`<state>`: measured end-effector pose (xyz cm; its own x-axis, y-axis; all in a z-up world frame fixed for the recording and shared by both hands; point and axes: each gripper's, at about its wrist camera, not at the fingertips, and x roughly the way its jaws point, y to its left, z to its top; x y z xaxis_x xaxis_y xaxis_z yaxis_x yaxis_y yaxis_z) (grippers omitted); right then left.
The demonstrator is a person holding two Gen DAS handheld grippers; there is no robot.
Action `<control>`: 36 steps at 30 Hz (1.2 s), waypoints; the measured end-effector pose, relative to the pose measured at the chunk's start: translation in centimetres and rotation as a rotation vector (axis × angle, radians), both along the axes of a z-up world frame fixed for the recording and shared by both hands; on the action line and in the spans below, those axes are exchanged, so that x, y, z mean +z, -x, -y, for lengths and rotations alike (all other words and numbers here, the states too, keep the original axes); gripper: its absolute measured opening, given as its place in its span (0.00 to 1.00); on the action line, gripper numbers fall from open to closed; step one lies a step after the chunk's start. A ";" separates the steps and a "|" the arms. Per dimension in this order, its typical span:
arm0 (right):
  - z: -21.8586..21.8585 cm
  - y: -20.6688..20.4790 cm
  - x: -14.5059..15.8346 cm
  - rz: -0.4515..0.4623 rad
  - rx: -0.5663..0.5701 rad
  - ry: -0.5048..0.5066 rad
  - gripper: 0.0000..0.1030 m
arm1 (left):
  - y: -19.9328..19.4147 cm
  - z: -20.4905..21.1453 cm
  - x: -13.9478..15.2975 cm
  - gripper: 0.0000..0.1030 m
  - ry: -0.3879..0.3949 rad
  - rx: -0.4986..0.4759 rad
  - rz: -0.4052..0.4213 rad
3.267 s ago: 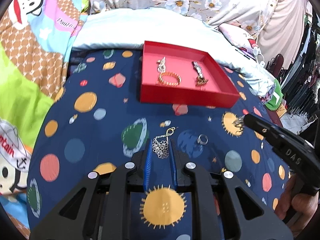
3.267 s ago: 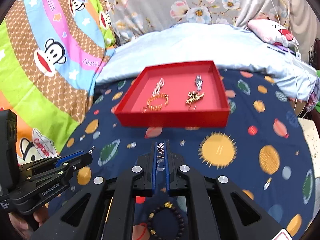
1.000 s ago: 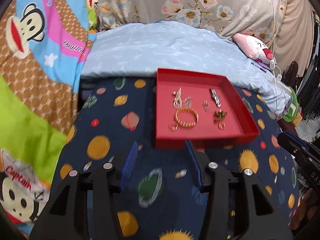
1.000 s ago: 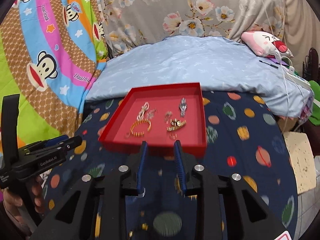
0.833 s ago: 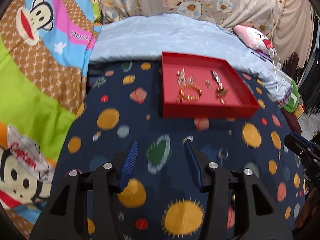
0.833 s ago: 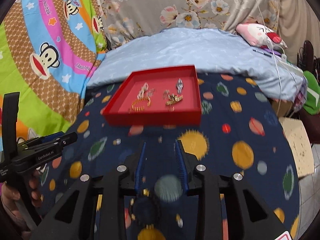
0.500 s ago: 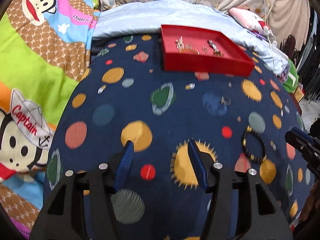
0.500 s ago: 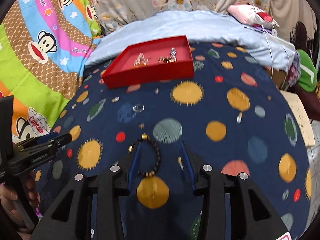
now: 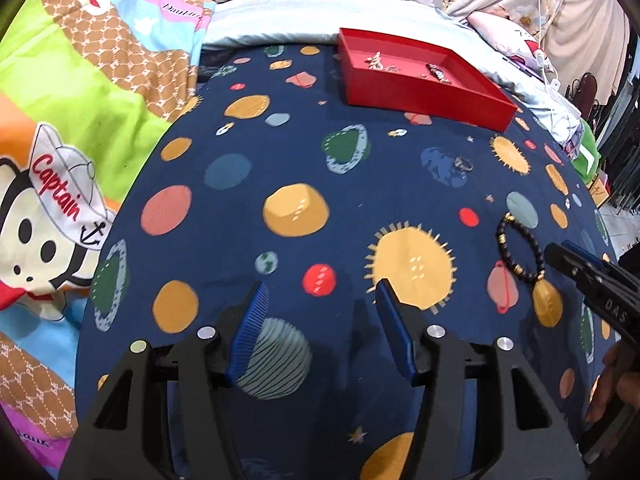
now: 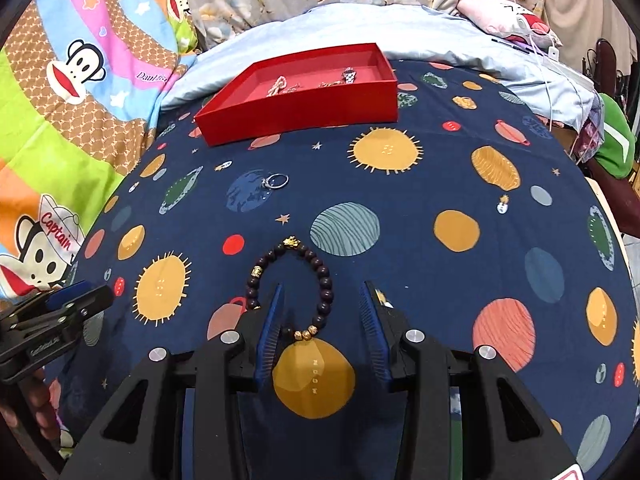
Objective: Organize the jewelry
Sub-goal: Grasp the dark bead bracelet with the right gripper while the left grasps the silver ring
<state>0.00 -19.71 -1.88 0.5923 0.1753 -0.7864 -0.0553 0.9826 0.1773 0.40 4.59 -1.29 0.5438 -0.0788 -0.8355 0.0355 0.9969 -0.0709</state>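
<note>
Just changed: both of your hand-held grippers were up at the red tray [image 10: 304, 108] a second ago, fingers apart after the earlier drops; now they have pulled back to the near side of the planet-print cloth [image 9: 240, 200].
Right hand-held gripper [image 10: 322, 320]: fingers apart and empty. The beaded bracelet [image 10: 320, 280] lies flat between them; its left side is hidden behind the left finger, and its right side is well clear of the right finger.
Left hand-held gripper [image 9: 320, 312]: fingers apart, nothing between them, hovering over bare cloth.
Red tray: far side of the cloth, already holding several small pieces; at this angle you cannot tell them apart.
Still loose: the beaded bracelet and a silver ring [image 10: 276, 181], which lies alone on the cloth between the bracelet and the tray.
What this means: the flower chain and small piece you carried 3.3 s ago are gone from the fingers, so two items look left.
Next, as a judgement: your right side is lined up for the bracelet; centre on one strand of beads so it does not roll out.
</note>
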 end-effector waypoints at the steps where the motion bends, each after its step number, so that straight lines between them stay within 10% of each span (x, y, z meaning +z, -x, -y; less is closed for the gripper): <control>1: -0.1 -0.1 -0.1 -0.001 0.001 0.000 0.38 | 0.1 -0.1 -0.1 0.52 -0.002 0.003 -0.003; 11: -0.7 -1.7 -1.5 -0.019 0.011 0.027 0.35 | -1.4 1.2 0.7 0.52 0.017 -0.020 0.020; 19: -0.3 -1.8 -1.5 -0.005 0.009 0.103 0.07 | -4.5 4.2 0.8 0.53 0.022 -0.058 0.032; 36: 4.4 -0.7 -1.7 -0.045 -0.072 -0.037 0.07 | -12.0 12.8 -1.4 0.52 0.082 -0.168 0.006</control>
<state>0.72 -24.12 -3.61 0.5683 0.1630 -0.8065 0.0245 0.9764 0.2146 12.44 -8.21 -2.74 0.5225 -0.2369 -0.8191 0.2019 0.9677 -0.1511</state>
